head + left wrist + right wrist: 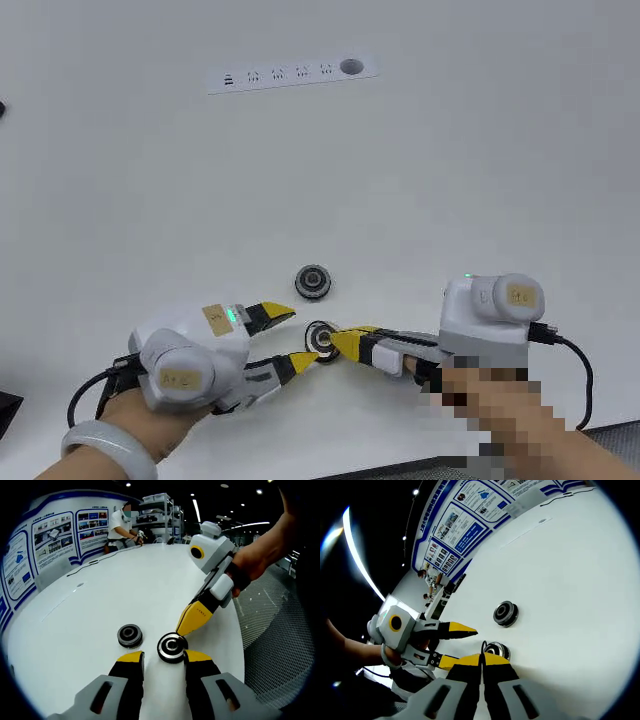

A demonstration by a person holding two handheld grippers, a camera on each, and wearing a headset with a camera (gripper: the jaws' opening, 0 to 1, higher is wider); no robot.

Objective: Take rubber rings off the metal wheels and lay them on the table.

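Ring-pulling at near wheel point(322, 340), lying flat on table point(450, 180) just left of right gripper point(338, 343), closed tips apparently pinching thin rubber ring point(483, 644) at wheel's right edge. Bracketing wheel from left with left gripper point(300, 336), jaws spread open. Far wheel point(313, 281) lying beyond, untouched.

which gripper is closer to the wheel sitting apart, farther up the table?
Left. The left gripper is open, one jaw tip just short of the far wheel. The right gripper, jaws shut, sits at the near wheel, farther from the far one.
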